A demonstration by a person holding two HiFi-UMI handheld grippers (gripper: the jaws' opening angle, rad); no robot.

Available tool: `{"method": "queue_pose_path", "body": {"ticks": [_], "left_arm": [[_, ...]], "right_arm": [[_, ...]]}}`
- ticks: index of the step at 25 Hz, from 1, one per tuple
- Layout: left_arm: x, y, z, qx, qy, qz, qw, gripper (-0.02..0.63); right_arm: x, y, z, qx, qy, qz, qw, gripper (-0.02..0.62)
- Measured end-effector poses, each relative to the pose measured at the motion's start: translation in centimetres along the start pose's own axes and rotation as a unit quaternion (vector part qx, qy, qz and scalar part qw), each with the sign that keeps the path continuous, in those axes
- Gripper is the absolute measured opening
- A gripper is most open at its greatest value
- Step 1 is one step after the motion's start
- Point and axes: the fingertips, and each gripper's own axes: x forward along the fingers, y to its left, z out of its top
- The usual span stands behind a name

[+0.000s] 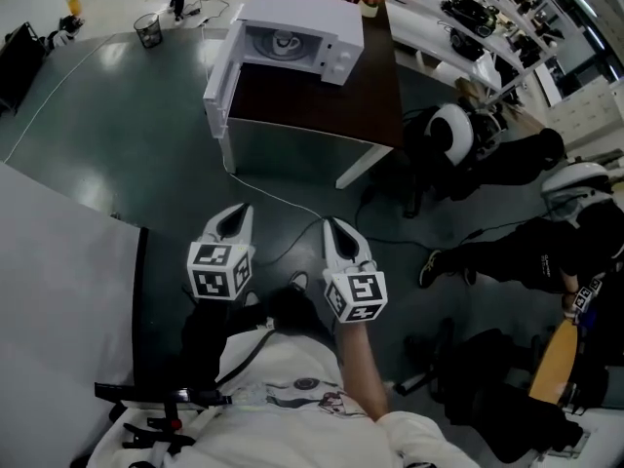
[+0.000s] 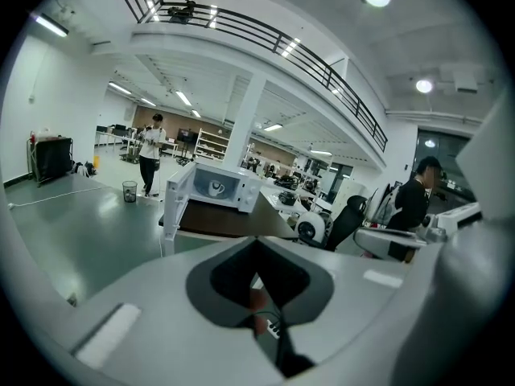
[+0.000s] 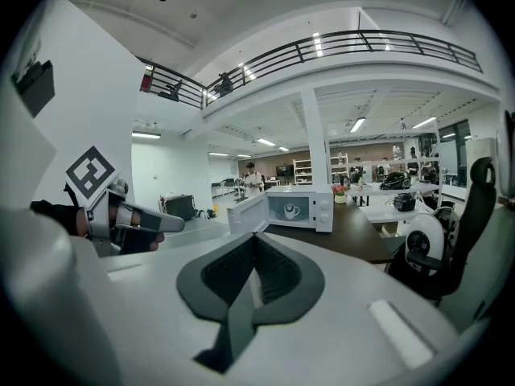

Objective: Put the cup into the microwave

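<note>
This is a big open-plan robotics lab or office hall. A mezzanine with a black railing (image 3: 322, 47) runs above white columns (image 3: 312, 135), and strip lights line the ceiling. The floor (image 1: 127, 135) is polished grey-green, with cables (image 1: 283, 198) trailing across it. Long white worktops (image 1: 429, 27) carry equipment, and office chairs (image 3: 475, 215) stand nearby. A microwave (image 1: 297, 32) sits on a dark worktop (image 1: 322, 105), with shelves (image 3: 302, 170) at the far end.

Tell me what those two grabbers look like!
Both the left gripper and right gripper have pale grey pointed jaws with black insides, and each carries a white cube printed with black square markers. The person wears a white shirt.
</note>
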Motion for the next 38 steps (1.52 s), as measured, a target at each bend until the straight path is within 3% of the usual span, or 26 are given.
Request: {"method": "queue_pose_path", "body": {"ticks": [3, 7, 11, 15, 26, 38], "left_arm": [[-0.3, -0.7, 0.5, 0.009, -0.012, 0.001, 0.9999, 0.000], [-1.0, -1.6, 4.0, 0.028, -0.070, 0.009, 0.9971, 0.000], [-0.6, -3.4, 8.8, 0.064, -0.110, -0.005, 0.9918, 0.000], [-0.7, -7.1, 9.7, 0.103, -0.141, -0.016, 0.9846, 0.000], [-0.5, -8.4, 12.1, 0.123, -0.167, -0.013, 0.9781, 0.000], [1.0, -7.5, 11.3, 0.113, -0.155, 0.002, 0.9813, 0.000]], "right_arm": [[-1.1, -0.4, 0.7, 0.003, -0.018, -0.011, 1.000, 0.002], [-1.8, -1.4, 3.6, 0.005, -0.062, -0.025, 0.998, 0.002], [-2.0, -2.9, 7.9, 0.002, -0.110, -0.044, 0.993, 0.002], [-3.9, -4.4, 8.9, -0.017, -0.136, -0.048, 0.989, 0.002], [-3.5, -6.2, 10.9, -0.029, -0.147, -0.048, 0.988, 0.000], [-2.1, -7.4, 10.1, -0.026, -0.141, -0.043, 0.989, 0.000]]}}
